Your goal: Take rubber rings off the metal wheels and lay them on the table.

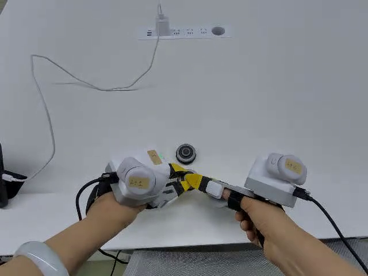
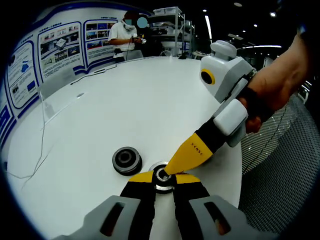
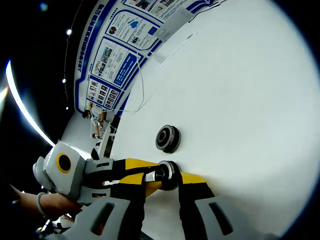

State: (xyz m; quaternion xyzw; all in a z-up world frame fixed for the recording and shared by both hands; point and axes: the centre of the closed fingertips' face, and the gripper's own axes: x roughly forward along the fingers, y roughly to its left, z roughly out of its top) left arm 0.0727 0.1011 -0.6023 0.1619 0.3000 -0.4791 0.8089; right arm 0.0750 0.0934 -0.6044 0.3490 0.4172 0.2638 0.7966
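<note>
Left tongs (image 2: 162, 175) and right tongs (image 3: 168, 179) both pinched narrow on one metal wheel (image 2: 161, 182) just beside the spare wheel (image 1: 186, 153) on the desk (image 1: 259, 103), seemingly mid-strip of its rubber ring (image 3: 176, 171), next calling for a steady left hold and an outward right peel.

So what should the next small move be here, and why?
Probably pull the right gripper back to start the peel: the left gripper is clamped on the small round metal wheel, and the right one's yellow tip sits against that wheel.
</note>
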